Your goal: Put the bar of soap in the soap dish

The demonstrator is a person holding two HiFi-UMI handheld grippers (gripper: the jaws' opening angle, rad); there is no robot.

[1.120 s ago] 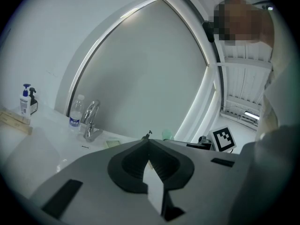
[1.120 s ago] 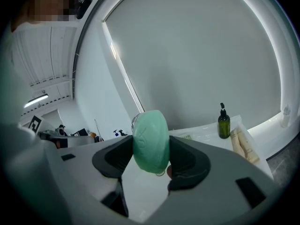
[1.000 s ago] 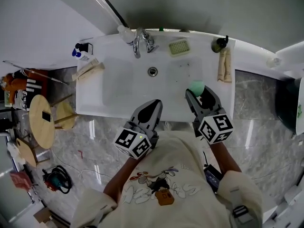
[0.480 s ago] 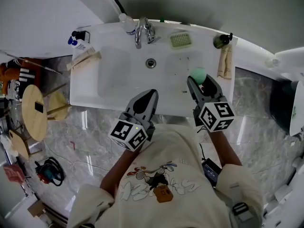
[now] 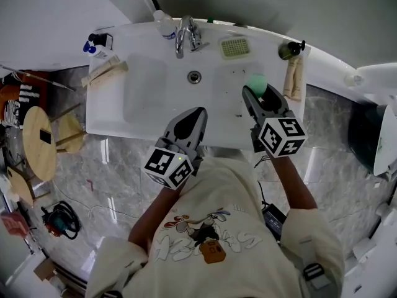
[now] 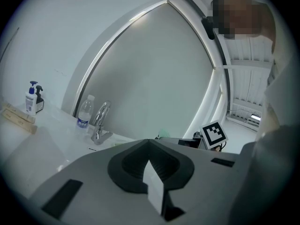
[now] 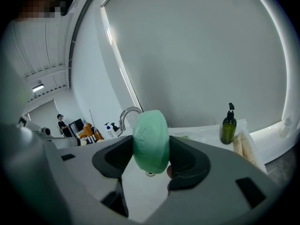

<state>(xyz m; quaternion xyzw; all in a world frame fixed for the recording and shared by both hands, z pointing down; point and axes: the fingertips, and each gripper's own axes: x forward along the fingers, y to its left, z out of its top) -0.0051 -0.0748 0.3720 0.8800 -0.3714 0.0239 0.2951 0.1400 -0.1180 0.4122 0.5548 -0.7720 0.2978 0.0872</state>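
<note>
Left tool [image 5: 196,115]: jaws together, holding nothing, over the near rim of the sink [image 5: 149,98].
Right tool [image 5: 258,97]: clamped on the green bar of soap [image 7: 151,141], above the sink's right side.
Soap dish [image 5: 235,46]: beside the faucet [image 5: 184,39], well apart from the soap.

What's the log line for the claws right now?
right claw: shut on green soap | left claw: shut, empty | soap dish: empty
</note>
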